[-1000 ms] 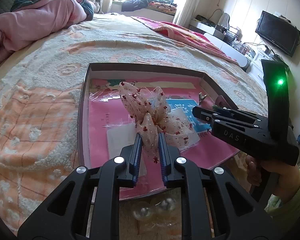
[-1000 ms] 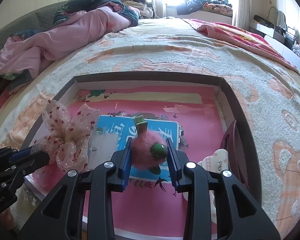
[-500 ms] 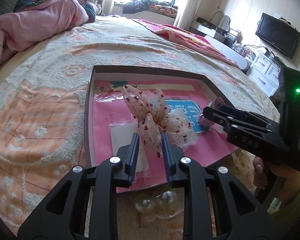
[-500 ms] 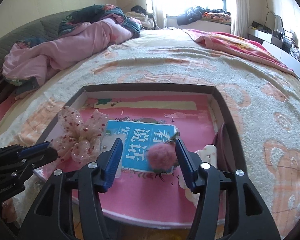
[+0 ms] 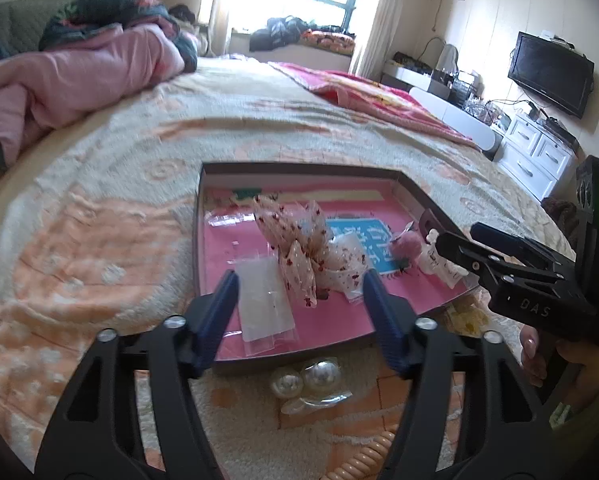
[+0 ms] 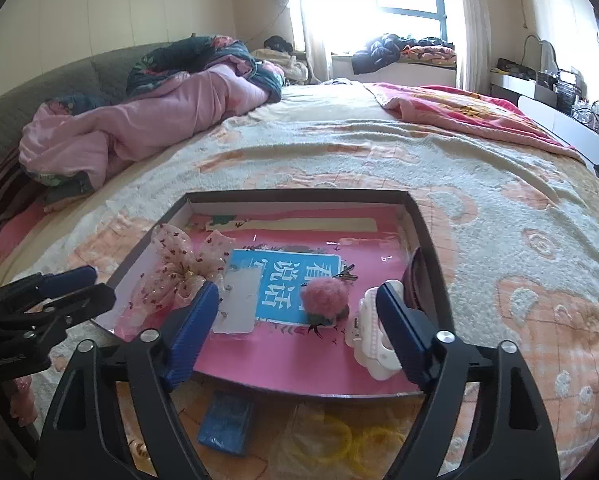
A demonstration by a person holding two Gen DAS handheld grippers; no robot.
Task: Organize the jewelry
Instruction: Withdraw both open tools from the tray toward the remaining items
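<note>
A shallow pink-lined box lies on the bed. In it lie a sheer bow with red dots, a pink fuzzy hair clip, a white claw clip and clear plastic bags. My left gripper is open and empty, just in front of the bow. My right gripper is open and empty, in front of the pink clip; it also shows in the left wrist view.
On the blanket in front of the box lie a bag with two pearl balls, a blue packet and a bag of yellow hair ties. A pink quilt is heaped at the far left. A dark red clip leans by the box's right wall.
Both grippers opened and pulled back toward me. The left let go of the bow and the right let go of the pink fuzzy clip; both now lie in the box.
</note>
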